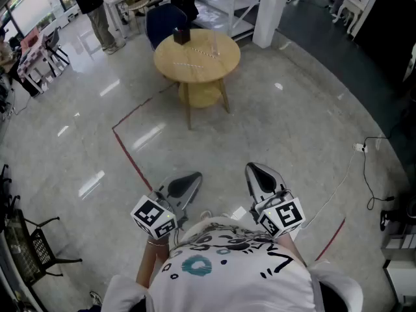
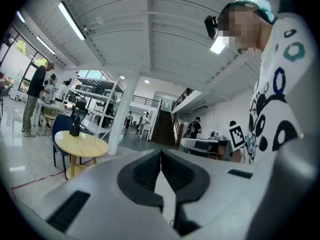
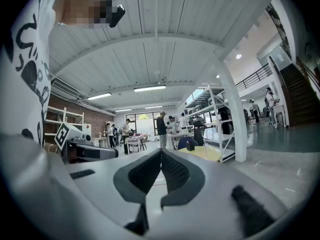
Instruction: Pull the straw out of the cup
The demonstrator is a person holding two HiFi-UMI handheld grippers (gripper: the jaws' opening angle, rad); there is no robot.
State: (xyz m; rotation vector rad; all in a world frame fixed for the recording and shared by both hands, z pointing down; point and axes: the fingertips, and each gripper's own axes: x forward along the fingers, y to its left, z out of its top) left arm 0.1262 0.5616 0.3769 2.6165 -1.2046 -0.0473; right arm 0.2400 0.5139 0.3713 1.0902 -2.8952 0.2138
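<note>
Though closed and empty, left gripper (image 1: pixel 192 176) and right gripper (image 1: pixel 252 168) well apart from cup (image 1: pixel 212 44).

A clear, see-through cup (image 1: pixel 212 45) stands upright on the round wooden table (image 1: pixel 209 68), far ahead at 12 o'clock. On the tabletop it sits toward 2 o'clock of centre. At this distance the straw is too small to make out.

Two claws (image 1: pixel 194 177) (image 1: pixel 253 169), one round table (image 1: pixel 220 65), one blue chair (image 1: pixel 162 19).
</note>
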